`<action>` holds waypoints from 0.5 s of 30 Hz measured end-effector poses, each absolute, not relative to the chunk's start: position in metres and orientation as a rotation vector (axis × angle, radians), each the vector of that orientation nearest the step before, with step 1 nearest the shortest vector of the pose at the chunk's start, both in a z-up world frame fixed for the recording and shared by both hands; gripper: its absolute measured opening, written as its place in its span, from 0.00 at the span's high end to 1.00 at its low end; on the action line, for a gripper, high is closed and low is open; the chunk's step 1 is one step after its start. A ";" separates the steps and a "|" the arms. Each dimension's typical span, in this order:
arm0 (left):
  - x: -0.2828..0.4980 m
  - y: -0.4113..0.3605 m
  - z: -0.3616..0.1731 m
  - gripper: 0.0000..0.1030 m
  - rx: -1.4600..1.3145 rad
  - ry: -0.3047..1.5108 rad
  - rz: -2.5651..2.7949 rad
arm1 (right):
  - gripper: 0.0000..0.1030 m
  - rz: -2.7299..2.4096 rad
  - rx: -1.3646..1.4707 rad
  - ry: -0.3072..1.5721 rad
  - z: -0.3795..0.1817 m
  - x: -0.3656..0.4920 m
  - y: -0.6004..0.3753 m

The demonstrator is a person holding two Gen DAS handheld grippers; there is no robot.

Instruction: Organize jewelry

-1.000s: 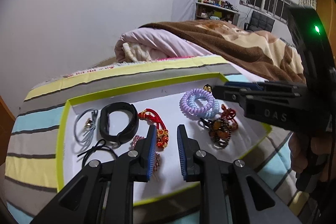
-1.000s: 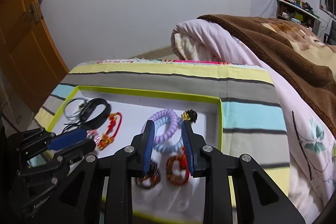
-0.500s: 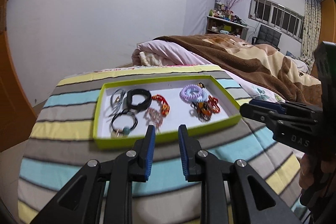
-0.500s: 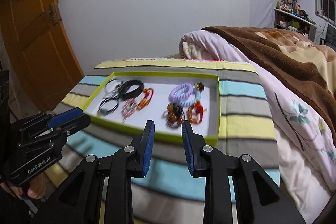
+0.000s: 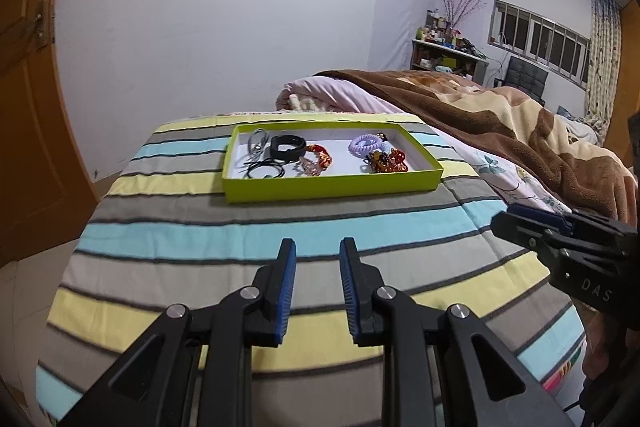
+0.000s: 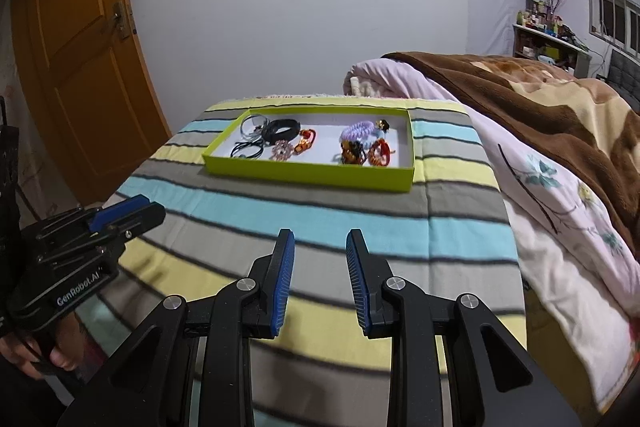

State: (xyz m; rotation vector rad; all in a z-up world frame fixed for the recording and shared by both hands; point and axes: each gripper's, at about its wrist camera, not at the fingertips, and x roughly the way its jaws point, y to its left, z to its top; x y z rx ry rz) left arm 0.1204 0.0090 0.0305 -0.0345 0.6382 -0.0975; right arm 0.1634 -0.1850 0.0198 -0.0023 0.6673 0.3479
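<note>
Trouble, from the left:

Left gripper (image 5: pixel 318 247): hangs over the striped bed cover (image 5: pixel 192 235), jaws apart and just opened a little wider, nothing between them. Stays well apart from the green tray (image 5: pixel 332 183) at the far end of the cover, so needs a long reach. May press the soft cloth and tilt the tray.

Thin black hair ties (image 5: pixel 262 169), left part of the tray: tangled, close against the black band (image 5: pixel 286 149). Probably come up together if pinched carelessly.

Purple coil tie (image 5: pixel 364 143), right part: touches the amber bead bracelets (image 5: pixel 384 159). Can drag them along.

Right gripper (image 6: pixel 320 237): also apart and empty, equally distant. May collide with the left gripper if both go in together.
</note>
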 end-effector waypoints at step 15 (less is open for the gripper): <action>0.073 0.014 0.024 0.77 -0.047 0.635 -0.045 | 0.73 0.332 -0.046 0.647 0.016 0.114 -0.180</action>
